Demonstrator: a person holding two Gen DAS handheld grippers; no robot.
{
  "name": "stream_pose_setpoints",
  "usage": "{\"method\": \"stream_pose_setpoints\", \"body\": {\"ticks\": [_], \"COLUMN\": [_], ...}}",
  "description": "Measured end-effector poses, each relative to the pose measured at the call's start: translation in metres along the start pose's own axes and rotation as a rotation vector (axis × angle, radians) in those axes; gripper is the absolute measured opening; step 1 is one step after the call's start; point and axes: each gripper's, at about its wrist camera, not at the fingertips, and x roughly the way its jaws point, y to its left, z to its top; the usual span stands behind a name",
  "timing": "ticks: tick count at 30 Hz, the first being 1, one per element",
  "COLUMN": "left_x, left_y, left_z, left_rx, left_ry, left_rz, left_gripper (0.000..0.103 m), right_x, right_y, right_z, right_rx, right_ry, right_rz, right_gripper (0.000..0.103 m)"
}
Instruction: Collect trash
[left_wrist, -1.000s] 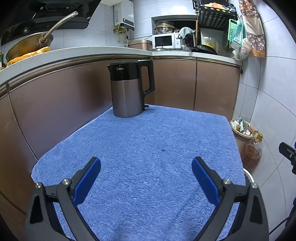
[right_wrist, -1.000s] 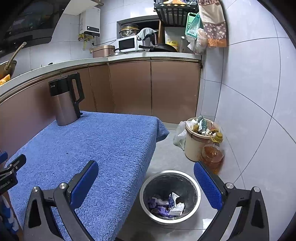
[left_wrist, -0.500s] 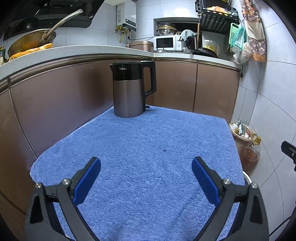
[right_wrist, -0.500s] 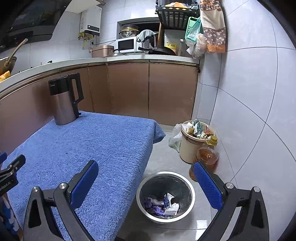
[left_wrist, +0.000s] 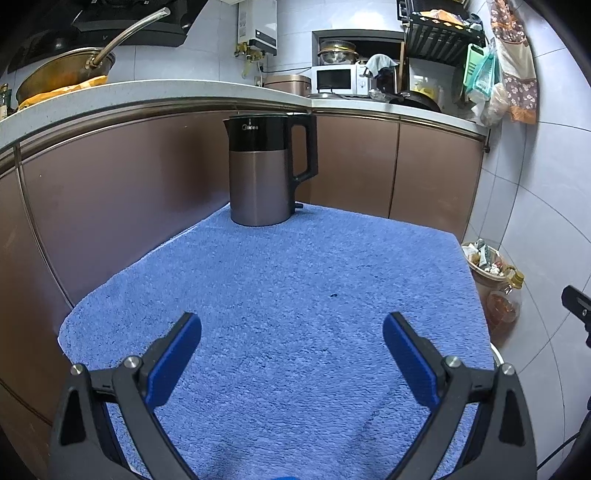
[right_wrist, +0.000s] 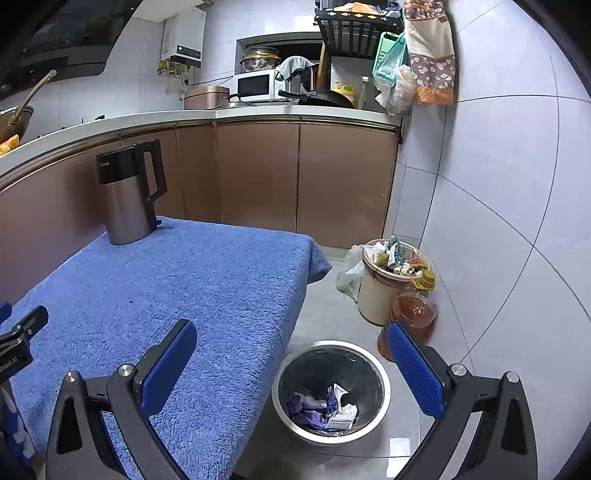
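Observation:
A round metal trash bin (right_wrist: 380, 373) stands on the floor to the right of the table, with crumpled white and purple wrappers (right_wrist: 325, 408) inside. My right gripper (right_wrist: 291, 345) is open and empty, held above the table's right edge and the bin. My left gripper (left_wrist: 291, 332) is open and empty above the blue towel (left_wrist: 288, 288) that covers the table. A tiny dark speck (left_wrist: 333, 295) lies on the towel. I see no other loose trash on the towel.
A grey and black electric kettle (left_wrist: 266, 173) stands at the towel's far edge; it also shows in the right wrist view (right_wrist: 129, 192). A full beige waste bucket (right_wrist: 384, 284) and an oil bottle (right_wrist: 413, 314) stand by the tiled wall. Brown cabinets (right_wrist: 295, 177) run behind.
Both grippers stay open and empty. The views have shifted slightly, the right one drifting a little so the bin sits nearer the middle.

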Motion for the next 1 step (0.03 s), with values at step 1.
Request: {"method": "stream_pose_setpoints", "body": {"ticks": [1], "left_x": [0.0010], "left_y": [0.0002], "left_z": [0.0001], "left_rx": [0.001], "left_ry": [0.001], "left_rz": [0.001], "left_gripper": [0.099], "right_x": [0.0018], "right_y": [-0.0001], "right_z": [-0.0004], "right_rx": [0.001], "right_ry": [0.003], "right_rz": [0.004], "right_gripper": [0.103]}}
